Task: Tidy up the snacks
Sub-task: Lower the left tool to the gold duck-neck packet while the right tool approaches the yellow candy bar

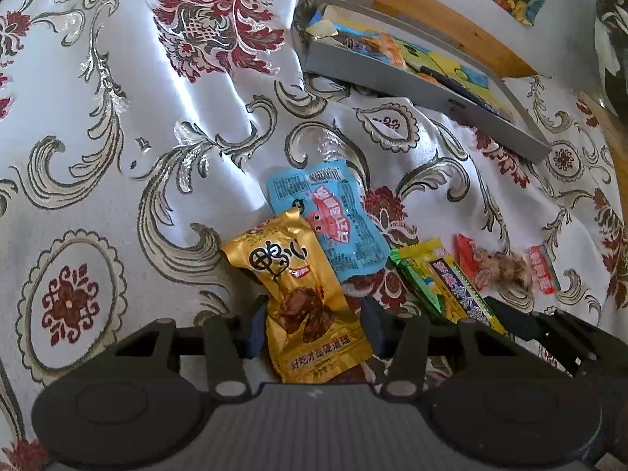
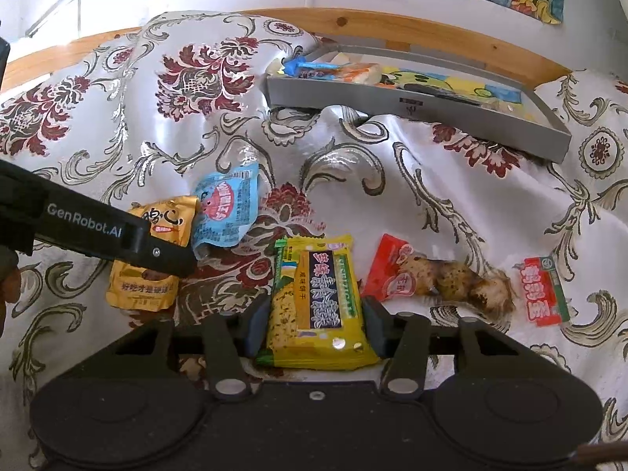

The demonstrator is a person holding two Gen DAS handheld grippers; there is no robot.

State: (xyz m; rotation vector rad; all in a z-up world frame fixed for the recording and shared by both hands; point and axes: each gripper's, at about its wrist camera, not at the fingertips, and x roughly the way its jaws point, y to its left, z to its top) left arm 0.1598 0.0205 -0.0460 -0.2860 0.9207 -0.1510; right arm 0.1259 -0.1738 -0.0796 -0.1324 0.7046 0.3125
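Observation:
Several snack packets lie on a floral cloth. My left gripper (image 1: 314, 325) is open, and its fingers straddle the lower half of a gold packet (image 1: 302, 286) that lies flat. A blue packet (image 1: 337, 227) overlaps the gold one's top right corner. My right gripper (image 2: 314, 325) is open too, with a yellow-green packet (image 2: 314, 294) lying between its fingers. To the right of that lies a red packet with brown food inside (image 2: 431, 278). In the right wrist view the left gripper's black housing (image 2: 90, 227) crosses over the gold packet (image 2: 141, 294).
A grey tray (image 2: 392, 102) holding several packets stands at the back right on the rumpled cloth (image 2: 117, 137), against a wooden rail (image 2: 392, 27). Colourful pictures hang on the wall behind. Bare cloth stretches to the left of the snacks.

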